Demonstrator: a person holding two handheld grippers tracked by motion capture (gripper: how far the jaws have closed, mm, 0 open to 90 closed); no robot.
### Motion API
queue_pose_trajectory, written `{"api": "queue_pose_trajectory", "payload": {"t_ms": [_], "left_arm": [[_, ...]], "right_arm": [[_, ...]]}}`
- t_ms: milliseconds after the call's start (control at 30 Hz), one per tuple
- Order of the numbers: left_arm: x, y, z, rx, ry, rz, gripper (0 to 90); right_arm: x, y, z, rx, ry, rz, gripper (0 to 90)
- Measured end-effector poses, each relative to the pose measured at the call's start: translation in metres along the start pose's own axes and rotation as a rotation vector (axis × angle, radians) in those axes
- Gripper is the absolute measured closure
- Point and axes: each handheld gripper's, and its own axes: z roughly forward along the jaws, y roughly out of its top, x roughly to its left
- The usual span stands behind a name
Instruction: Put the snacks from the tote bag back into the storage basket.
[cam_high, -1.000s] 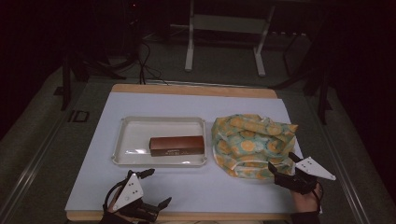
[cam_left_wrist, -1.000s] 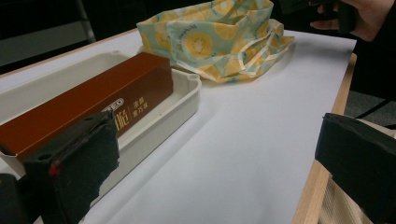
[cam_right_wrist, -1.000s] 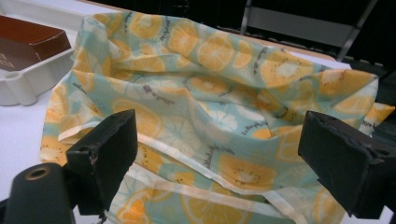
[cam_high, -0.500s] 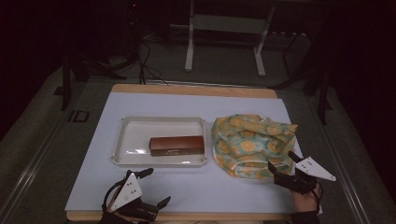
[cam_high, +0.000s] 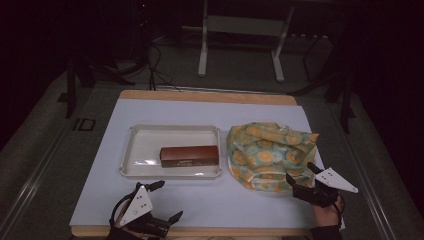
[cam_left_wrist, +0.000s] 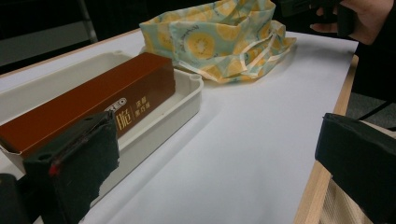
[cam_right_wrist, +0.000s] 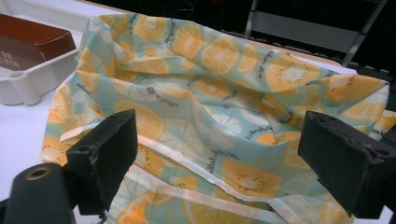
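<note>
A brown carton (cam_high: 190, 156) lies in a white tray (cam_high: 145, 131) at mid-table. To its right slumps a cloth bag (cam_high: 270, 152) printed with orange and kiwi slices. My left gripper (cam_high: 167, 200) is open near the front edge, just in front of the tray. In the left gripper view its jaws stand wide apart around bare sheet, with the carton (cam_left_wrist: 93, 107) and tray (cam_left_wrist: 187, 98) beyond the left jaw. My right gripper (cam_high: 301, 172) is open at the bag's near right corner. In the right gripper view the jaws straddle the bag's (cam_right_wrist: 210, 93) hemmed edge without pinching it.
A white sheet (cam_high: 225, 205) covers the wooden table, whose edge (cam_left_wrist: 322, 186) runs close beside my left gripper. The other hand (cam_left_wrist: 359, 14) shows past the bag (cam_left_wrist: 219, 37). A metal stand (cam_high: 240, 30) and cables sit on the dark floor behind.
</note>
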Motion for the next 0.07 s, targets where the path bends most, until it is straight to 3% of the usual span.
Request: {"api": "queue_pose_trajectory", "payload": {"t_ms": [67], "left_arm": [[0.0000,0.0000,0.0000,0.001,0.000,0.001,0.0]], "right_arm": [[0.0003,0.0003,0.0000,-0.001,0.001,-0.006,12.0]]}}
